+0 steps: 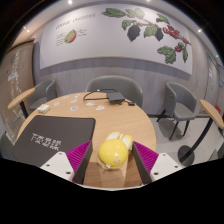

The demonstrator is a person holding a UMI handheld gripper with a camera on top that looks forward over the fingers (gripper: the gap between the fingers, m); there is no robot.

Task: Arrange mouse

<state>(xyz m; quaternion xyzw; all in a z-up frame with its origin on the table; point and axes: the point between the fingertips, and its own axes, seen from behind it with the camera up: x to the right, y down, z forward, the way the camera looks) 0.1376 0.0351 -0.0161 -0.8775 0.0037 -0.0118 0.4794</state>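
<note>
A round yellow mouse (112, 152) sits between my fingers, over the near edge of the round wooden table (130, 118). My gripper (113, 156) is shut on it, with the pink pads pressing on both its sides. A black mouse mat (55, 130) with white lettering lies on the table just to the left of the fingers, beside the mouse.
A dark flat device (113, 97) with a cable lies at the table's far side. Grey chairs stand beyond (108, 85), to the right (180, 105) and to the left (40, 95). A wall with a leaf picture (150, 30) stands behind.
</note>
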